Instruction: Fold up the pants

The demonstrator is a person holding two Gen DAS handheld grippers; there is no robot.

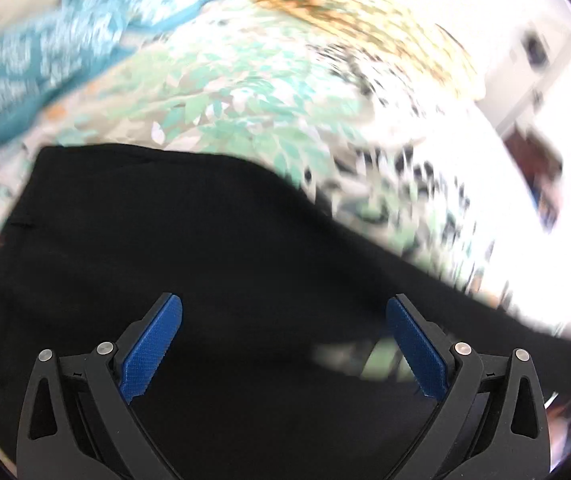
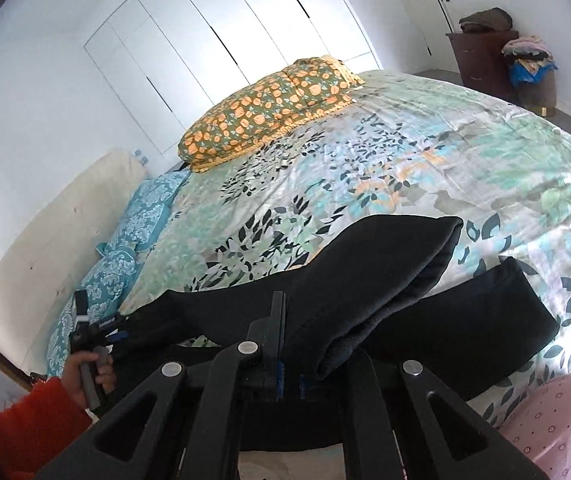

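Black pants (image 2: 385, 280) lie on a floral bedspread (image 2: 405, 160). My right gripper (image 2: 291, 340) is shut on a fold of the pants and holds one leg lifted and draped over the rest. In the left wrist view my left gripper (image 1: 283, 312) is open, its blue pads (image 1: 153, 348) spread wide just above the black pants (image 1: 205, 240), holding nothing. That view is motion-blurred. The left gripper also shows in the right wrist view (image 2: 115, 326), at the pants' left end, held by a hand in an orange sleeve.
An orange flowered pillow (image 2: 269, 108) lies at the bed's head. Blue patterned pillows (image 2: 141, 216) and a cream cushion (image 2: 53, 248) line the left side. A dark dresser (image 2: 481, 56) with clothes stands far right. A pink dotted fabric (image 2: 557, 420) is at the near right.
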